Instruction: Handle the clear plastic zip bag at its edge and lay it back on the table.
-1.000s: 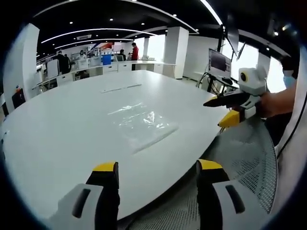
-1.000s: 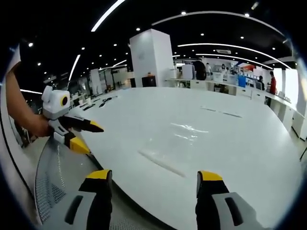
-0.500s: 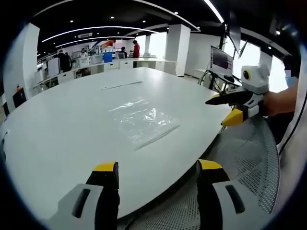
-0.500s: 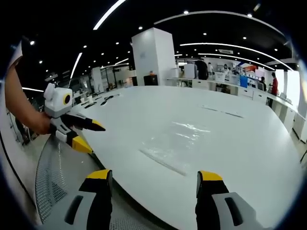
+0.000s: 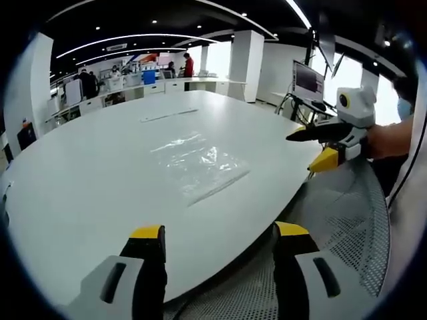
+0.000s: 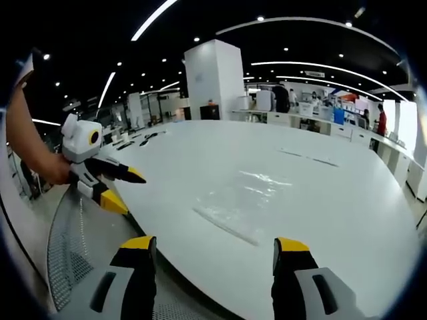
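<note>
One clear zip bag (image 5: 199,164) flat on white table (image 5: 80,193), seemingly empty

The left gripper (image 5: 217,233) is hovering with jaws parted and empty; the right gripper (image 6: 213,248) is doing likewise, each held by a bare forearm.
</note>
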`<action>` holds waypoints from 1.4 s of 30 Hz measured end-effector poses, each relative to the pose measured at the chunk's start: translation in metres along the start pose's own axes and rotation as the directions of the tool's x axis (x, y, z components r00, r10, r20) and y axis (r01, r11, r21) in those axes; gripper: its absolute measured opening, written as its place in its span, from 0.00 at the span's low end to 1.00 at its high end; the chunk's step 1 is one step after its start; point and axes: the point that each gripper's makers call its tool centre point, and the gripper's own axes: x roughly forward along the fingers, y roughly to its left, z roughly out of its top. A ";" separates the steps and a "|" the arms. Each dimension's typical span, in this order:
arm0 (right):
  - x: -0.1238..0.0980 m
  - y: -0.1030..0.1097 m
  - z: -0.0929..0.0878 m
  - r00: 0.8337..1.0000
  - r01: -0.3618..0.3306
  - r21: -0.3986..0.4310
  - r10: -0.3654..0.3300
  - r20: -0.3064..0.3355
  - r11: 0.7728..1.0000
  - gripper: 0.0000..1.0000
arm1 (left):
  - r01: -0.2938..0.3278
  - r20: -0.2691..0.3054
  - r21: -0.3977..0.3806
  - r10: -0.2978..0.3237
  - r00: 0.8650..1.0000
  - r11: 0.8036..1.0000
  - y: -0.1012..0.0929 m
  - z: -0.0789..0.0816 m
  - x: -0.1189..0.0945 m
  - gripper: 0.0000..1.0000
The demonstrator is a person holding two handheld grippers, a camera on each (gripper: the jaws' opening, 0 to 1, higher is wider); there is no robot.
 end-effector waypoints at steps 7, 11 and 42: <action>0.000 0.002 -0.001 1.000 -0.005 -0.021 0.005 -0.007 1.000 0.71 | -0.016 0.010 -0.009 0.016 1.000 1.000 -0.001 0.003 0.000 0.62; 0.000 0.003 0.000 1.000 -0.011 -0.025 0.011 -0.001 1.000 0.70 | -0.026 0.008 -0.017 0.026 1.000 1.000 0.002 0.003 0.000 0.63; 0.006 0.008 -0.005 1.000 -0.027 -0.069 0.027 -0.002 0.997 0.71 | -0.083 -0.016 -0.038 0.082 0.996 0.996 0.002 0.004 0.002 0.64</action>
